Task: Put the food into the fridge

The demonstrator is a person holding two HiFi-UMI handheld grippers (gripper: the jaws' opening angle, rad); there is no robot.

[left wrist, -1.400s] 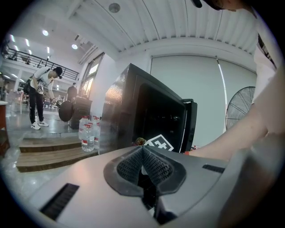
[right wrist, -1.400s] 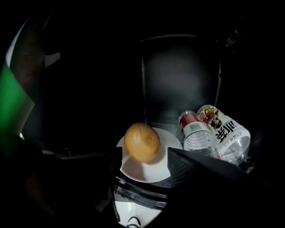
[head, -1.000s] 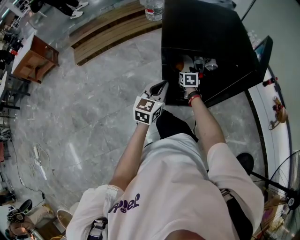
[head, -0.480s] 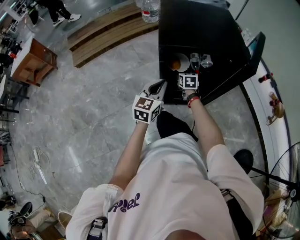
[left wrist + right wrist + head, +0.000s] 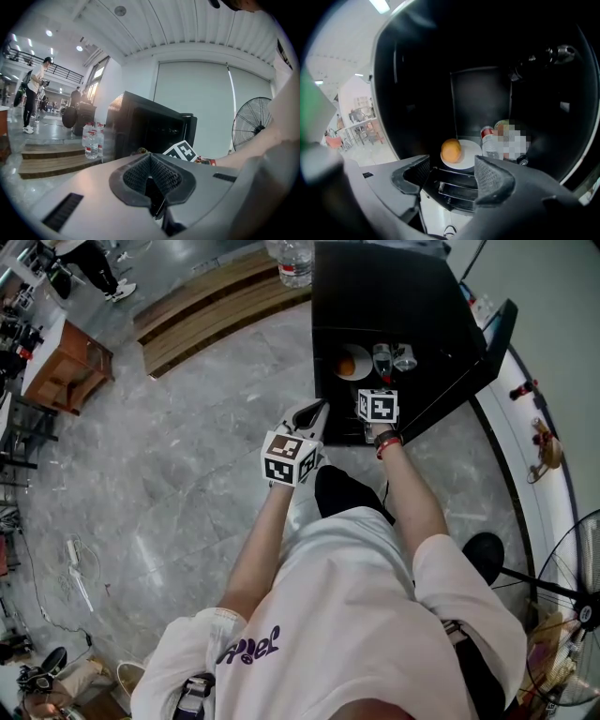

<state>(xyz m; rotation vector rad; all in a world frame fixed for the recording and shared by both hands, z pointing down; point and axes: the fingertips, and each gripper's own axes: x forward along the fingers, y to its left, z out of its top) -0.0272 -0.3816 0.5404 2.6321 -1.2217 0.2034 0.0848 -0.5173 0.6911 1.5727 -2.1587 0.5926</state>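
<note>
- Food: an orange (image 5: pixel 451 150) lies on a white plate (image 5: pixel 471 157) inside the black fridge (image 5: pixel 403 296), just beside a bottle (image 5: pixel 489 144). I judge the placing done.
- My right gripper (image 5: pixel 452 176): fingers apart and just now closing a little, with nothing between them. It stands before the fridge opening, apart from the plate.
- My left gripper (image 5: pixel 151 164): fingers closed together and empty, held left of the fridge.
- Fridge door (image 5: pixel 473 348): standing open.
- Left to do, in my judgement: shut the door. Neither gripper carries further food.
</note>
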